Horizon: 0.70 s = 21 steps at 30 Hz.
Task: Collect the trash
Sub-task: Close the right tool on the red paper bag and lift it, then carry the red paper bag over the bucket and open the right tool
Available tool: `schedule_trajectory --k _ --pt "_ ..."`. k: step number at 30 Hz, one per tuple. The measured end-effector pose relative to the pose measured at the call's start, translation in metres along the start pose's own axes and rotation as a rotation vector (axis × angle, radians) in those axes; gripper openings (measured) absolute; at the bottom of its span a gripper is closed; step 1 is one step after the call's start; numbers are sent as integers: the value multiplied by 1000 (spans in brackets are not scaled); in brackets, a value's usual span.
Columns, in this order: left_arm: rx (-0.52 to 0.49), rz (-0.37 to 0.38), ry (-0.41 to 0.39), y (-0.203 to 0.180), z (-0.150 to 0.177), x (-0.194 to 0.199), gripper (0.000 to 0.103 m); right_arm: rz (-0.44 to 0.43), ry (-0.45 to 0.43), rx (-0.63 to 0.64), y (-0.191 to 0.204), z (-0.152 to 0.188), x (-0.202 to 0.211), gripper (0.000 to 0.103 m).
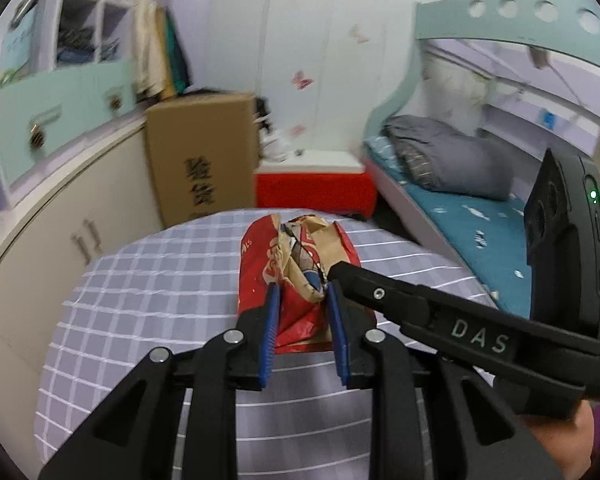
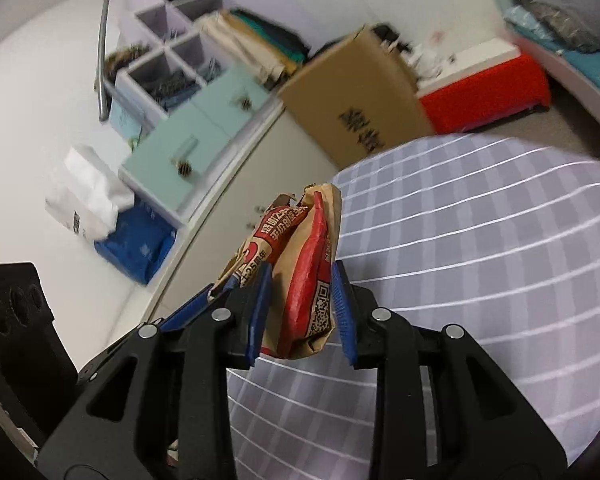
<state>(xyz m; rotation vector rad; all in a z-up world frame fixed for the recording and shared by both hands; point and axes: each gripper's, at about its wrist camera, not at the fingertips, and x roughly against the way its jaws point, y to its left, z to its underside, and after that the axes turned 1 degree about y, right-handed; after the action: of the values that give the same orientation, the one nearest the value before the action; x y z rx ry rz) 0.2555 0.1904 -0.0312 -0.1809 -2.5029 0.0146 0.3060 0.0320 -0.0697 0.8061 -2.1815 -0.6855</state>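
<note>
In the left wrist view, the right gripper (image 1: 327,276) covers part of the crumpled red snack bag (image 1: 300,276), and its camera housing hides some of the bed (image 1: 460,216). The shelf unit (image 1: 80,28) is smeared by blur, its contents unreadable. The cardboard box (image 2: 352,104) lettering is blurred in the right wrist view

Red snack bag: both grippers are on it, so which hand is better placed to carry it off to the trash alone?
Probably the left. The left gripper straddles the red snack bag's crumpled middle, while the right gripper pinches only one side.
</note>
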Motion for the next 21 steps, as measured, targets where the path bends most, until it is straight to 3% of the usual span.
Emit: schedule_trajectory --k 14,21 --pt "-130 290 37 -208 18 -11 23 98 -229 -178 -138 21 198 30" --pt "-218 407 115 -302 50 -36 23 208 -308 -264 -211 52 275 30"
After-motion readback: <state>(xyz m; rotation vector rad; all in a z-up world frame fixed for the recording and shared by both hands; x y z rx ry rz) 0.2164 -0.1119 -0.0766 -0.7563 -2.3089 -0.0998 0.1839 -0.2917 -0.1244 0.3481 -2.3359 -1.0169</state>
